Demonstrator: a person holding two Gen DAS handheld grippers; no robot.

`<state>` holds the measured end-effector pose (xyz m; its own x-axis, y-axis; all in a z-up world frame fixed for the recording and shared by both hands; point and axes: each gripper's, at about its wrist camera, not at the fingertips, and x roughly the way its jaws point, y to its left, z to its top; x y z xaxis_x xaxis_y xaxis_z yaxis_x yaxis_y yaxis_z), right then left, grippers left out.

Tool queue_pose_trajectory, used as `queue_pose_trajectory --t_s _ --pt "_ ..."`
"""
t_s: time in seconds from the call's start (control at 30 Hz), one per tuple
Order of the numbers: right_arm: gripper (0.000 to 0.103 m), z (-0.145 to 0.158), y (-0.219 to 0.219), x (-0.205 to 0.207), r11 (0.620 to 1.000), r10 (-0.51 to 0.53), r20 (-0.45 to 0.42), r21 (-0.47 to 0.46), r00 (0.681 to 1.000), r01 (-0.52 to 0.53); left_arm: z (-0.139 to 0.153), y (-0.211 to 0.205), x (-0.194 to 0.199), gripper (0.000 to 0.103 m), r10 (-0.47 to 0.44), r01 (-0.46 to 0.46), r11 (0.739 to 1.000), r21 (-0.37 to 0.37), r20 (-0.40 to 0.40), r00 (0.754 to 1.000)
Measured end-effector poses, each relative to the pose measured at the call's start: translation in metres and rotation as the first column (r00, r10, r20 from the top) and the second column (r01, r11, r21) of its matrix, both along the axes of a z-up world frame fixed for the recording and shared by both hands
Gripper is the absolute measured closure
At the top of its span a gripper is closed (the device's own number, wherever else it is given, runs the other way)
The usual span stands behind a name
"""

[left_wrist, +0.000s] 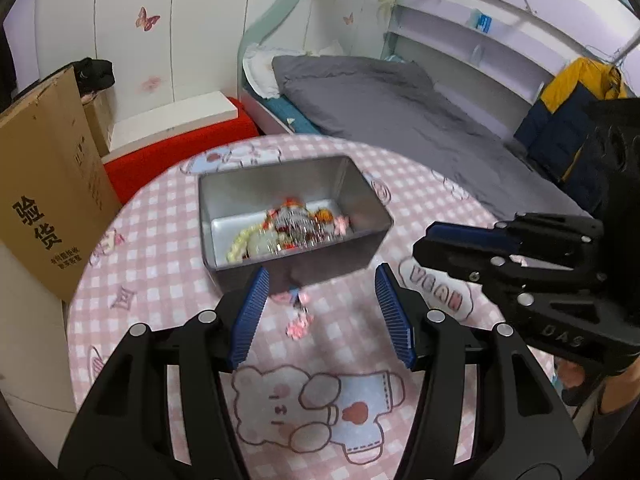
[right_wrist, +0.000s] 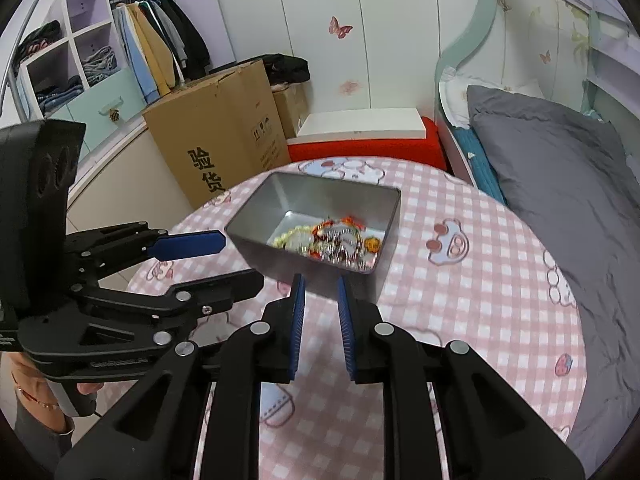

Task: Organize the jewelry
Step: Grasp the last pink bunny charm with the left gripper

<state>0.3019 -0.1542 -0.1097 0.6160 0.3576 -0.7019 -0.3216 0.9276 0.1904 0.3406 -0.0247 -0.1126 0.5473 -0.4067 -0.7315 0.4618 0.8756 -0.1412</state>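
Most jewelry already piled in grey rectangular metal tin (left_wrist: 296, 216) on pink-checked table (left_wrist: 168, 276); one small pink trinket (left_wrist: 297, 312) lies outside, just beside tin's near wall. Left gripper (left_wrist: 320, 304) fingers spread wide over it, empty; right gripper (right_wrist: 322, 312) fingers narrowly parted, empty. Next, prob.: lower left, pinch trinket, lift into tin.
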Motion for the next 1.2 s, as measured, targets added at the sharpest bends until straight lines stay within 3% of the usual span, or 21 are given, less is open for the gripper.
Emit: queue_pose_trajectory --t_s 0.27,0.6,0.9,1.2 --pt "0.085 -0.030 -0.004 -0.010 1.000 -0.014 -0.056 0.000 0.998 0.014 -0.039 -0.003 -0.006 0.048 0.006 -0.004 0.999 0.041 -0.050 0.999" --pt "0.085 -0.052 -0.001 -0.008 1.000 -0.015 -0.101 0.001 0.995 0.015 -0.059 -0.006 0.002 0.048 0.024 -0.019 0.997 0.079 -0.062 0.998" --pt "0.083 -0.058 0.003 -0.001 1.000 -0.019 -0.116 0.003 0.993 0.019 -0.069 -0.007 0.002 0.086 0.011 -0.005 0.994 0.113 -0.054 0.998" --pt "0.080 -0.066 0.032 0.010 1.000 -0.002 -0.131 0.009 0.991 0.004 -0.060 0.025 0.000 0.087 0.058 -0.054 0.996 0.065 -0.055 0.997"
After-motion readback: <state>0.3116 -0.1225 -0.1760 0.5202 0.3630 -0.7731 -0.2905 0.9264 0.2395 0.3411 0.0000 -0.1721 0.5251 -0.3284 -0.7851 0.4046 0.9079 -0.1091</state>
